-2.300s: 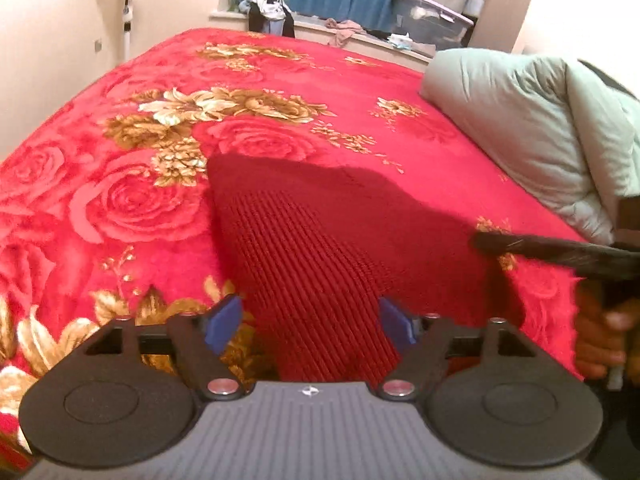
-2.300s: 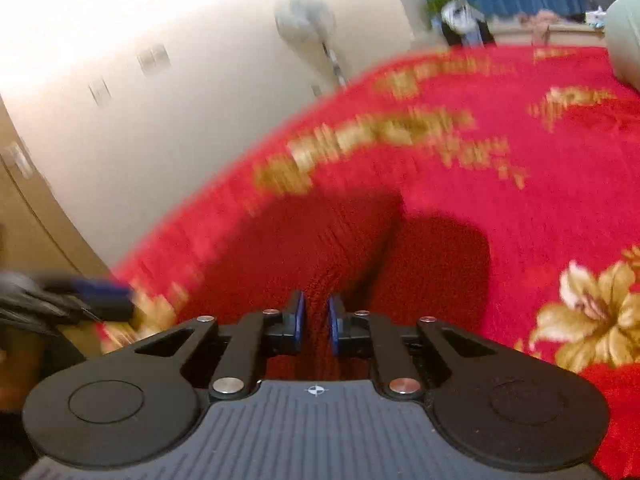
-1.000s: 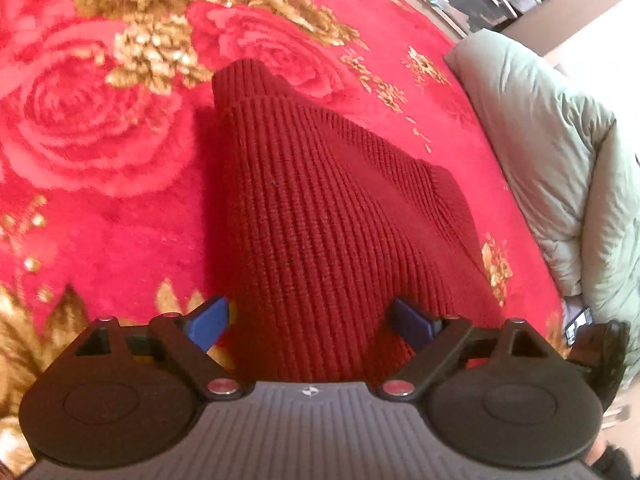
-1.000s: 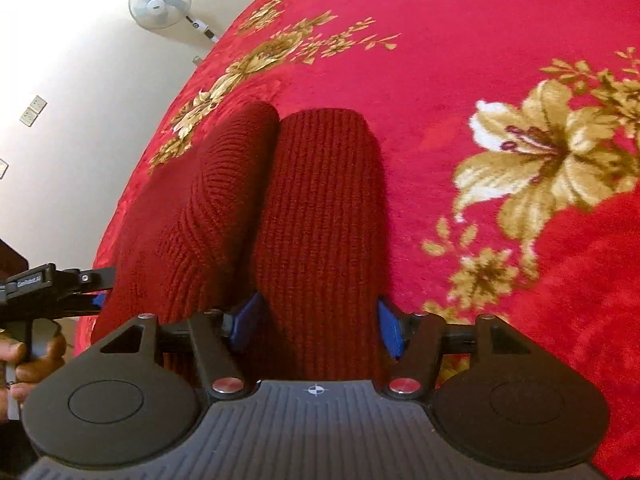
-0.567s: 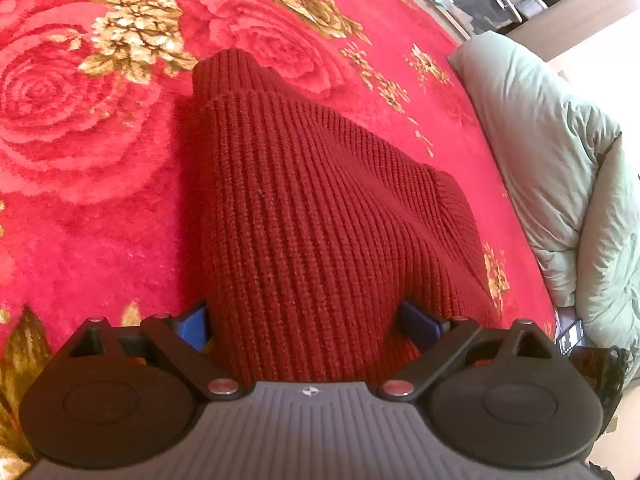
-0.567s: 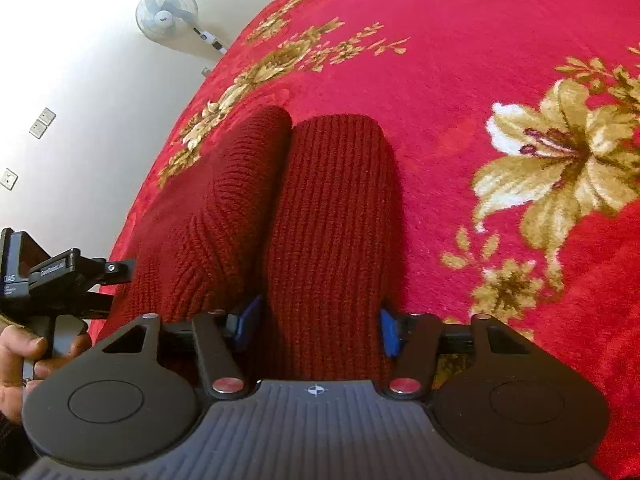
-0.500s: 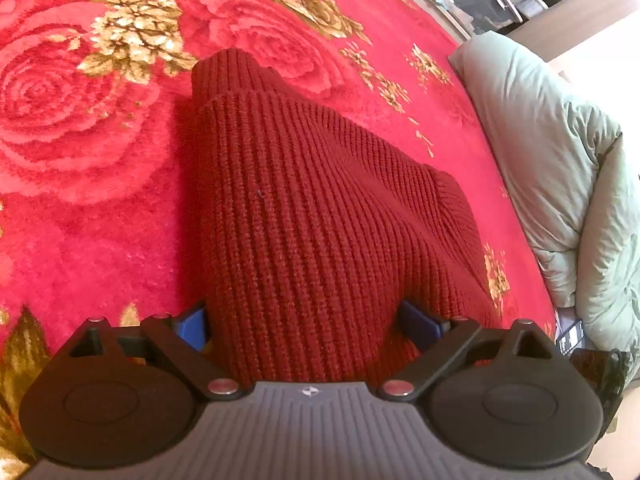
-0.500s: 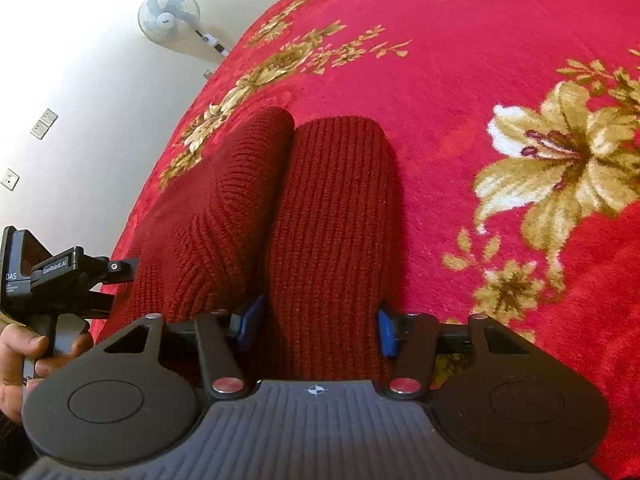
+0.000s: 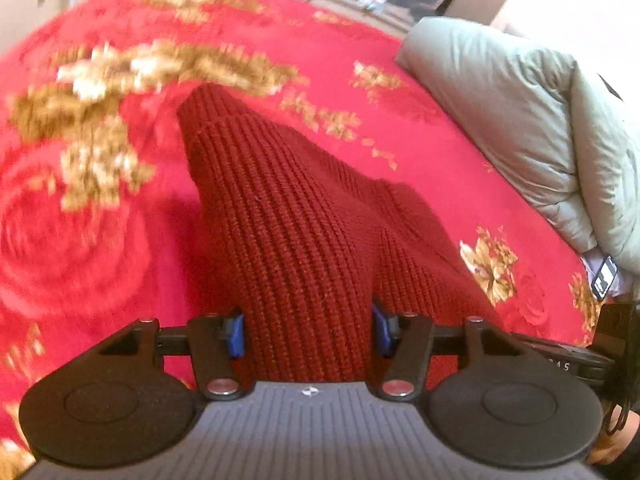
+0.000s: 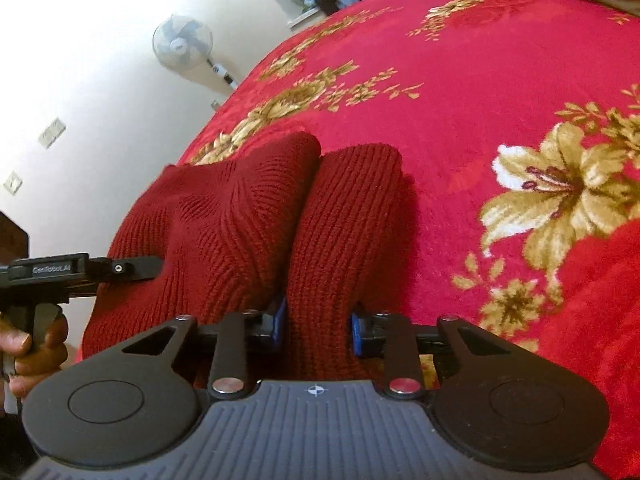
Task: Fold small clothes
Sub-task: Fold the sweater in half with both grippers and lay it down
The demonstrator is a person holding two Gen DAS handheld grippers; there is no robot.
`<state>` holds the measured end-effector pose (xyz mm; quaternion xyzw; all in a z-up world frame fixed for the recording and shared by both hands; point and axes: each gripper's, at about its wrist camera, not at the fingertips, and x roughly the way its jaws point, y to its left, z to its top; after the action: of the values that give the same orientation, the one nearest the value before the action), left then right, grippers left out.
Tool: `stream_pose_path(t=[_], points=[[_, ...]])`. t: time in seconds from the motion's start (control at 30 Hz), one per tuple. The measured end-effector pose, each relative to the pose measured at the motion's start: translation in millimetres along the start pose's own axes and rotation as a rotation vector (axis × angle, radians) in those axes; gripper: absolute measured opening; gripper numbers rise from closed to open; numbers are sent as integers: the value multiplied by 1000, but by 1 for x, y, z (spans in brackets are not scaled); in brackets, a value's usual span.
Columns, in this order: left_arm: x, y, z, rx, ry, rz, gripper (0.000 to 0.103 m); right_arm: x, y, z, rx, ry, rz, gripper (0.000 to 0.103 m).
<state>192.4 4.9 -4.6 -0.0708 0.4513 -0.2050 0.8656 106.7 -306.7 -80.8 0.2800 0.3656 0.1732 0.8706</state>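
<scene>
Bed: covered by a red blanket with gold flowers; it carries everything you are working on.

Quilt: pale green, bunched along the bed's right side in the left wrist view, well apart from the work.

Sweater: dark red ribbed knit, lying on the blanket near you, partly gathered. In the right wrist view it shows as two rounded lobes side by side, touching.

Left hand-held gripper: your jaws are closing, with a thick ridge of knit between the blue pads, which look to be touching it on both sides.

Right hand-held gripper: jaws closing too, pads against the right-hand lobe.

Fan: by the wall, far off.

Risks, as judged:
- Each bite takes a fat bunch, so you may pinch several layers and drag the whole garment instead of one edge.
- The two grips look uneven; lifting at different rates could skew the fold.
- The plush blanket could snag the knit.
</scene>
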Motion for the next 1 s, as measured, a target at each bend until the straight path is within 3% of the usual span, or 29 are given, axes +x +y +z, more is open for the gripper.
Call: stream_pose_path(t=[0.17,0.4,0.5,0.57,0.63,0.8,0.87,0.93,1.0], points=[[-21,11,19,17,-114,25,62,20,25,13,4,-68,17,28],[-35,86,41,-201,-177,93,65,83,95,69,-158,-86,12,26],[-36,115,46,-290,-156,138,69,113,115,84,-216,-24,-17,27],[-39,131,45,-340,-142,189,70,129,122,87,-227,6,-86,27],[-53,138,43,-346,-186,203,72,127,125,88,-217,-23,-136,32],[-72,132,33,-282,-190,156,74,92,118,80,-149,-69,23,42],[-76,122,26,-229,-181,157,74,87,116,73,-155,-27,57,44],[-73,112,19,-191,-155,157,74,97,116,64,-194,74,32,45],[-62,105,9,-154,-96,161,74,103,114,55,-231,117,38,20]])
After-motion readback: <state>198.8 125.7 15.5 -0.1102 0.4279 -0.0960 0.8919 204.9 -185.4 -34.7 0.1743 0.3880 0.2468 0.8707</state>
